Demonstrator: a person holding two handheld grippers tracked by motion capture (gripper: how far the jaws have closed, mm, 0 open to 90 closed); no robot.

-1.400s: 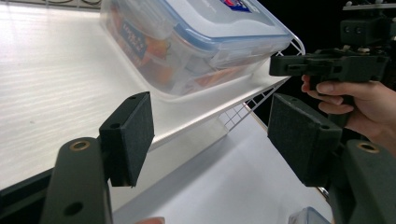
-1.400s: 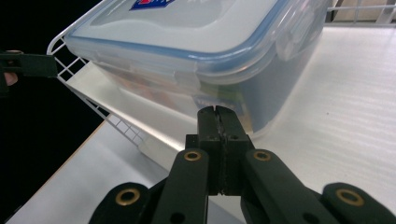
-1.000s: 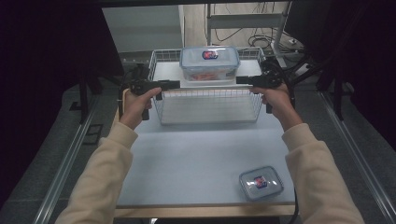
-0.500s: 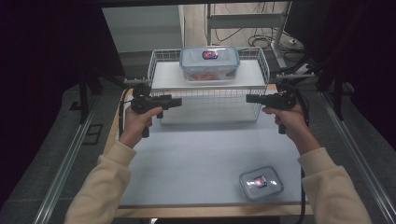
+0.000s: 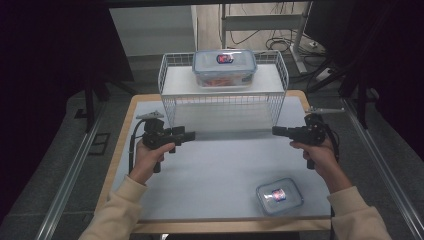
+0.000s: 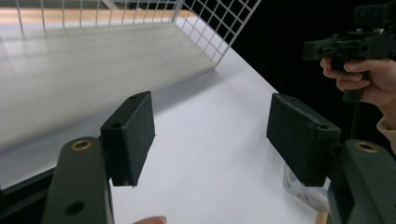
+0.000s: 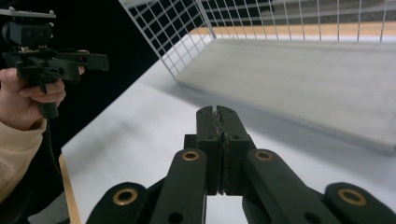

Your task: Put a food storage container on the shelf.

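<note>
so you've let go of wire basket [image 5: 223, 102], both hands pulled back toward you, dropped low over table [image 5: 220, 165]. Basket sits alone at 12 o'clock, far edge, open mouth up, long axis 9-to-3. Big lidded container [image 5: 224, 66] rides across its rim, same axis. Placement looks done imo.

Left gripper [image 5: 188, 135]: jaws spread, nothing between. Right gripper [image 5: 278, 132]: jaws pressed together, empty. Both point inward at each other.

Small container [image 5: 279, 196] at 5 o'clock near your right sleeve — likely next pick.
</note>
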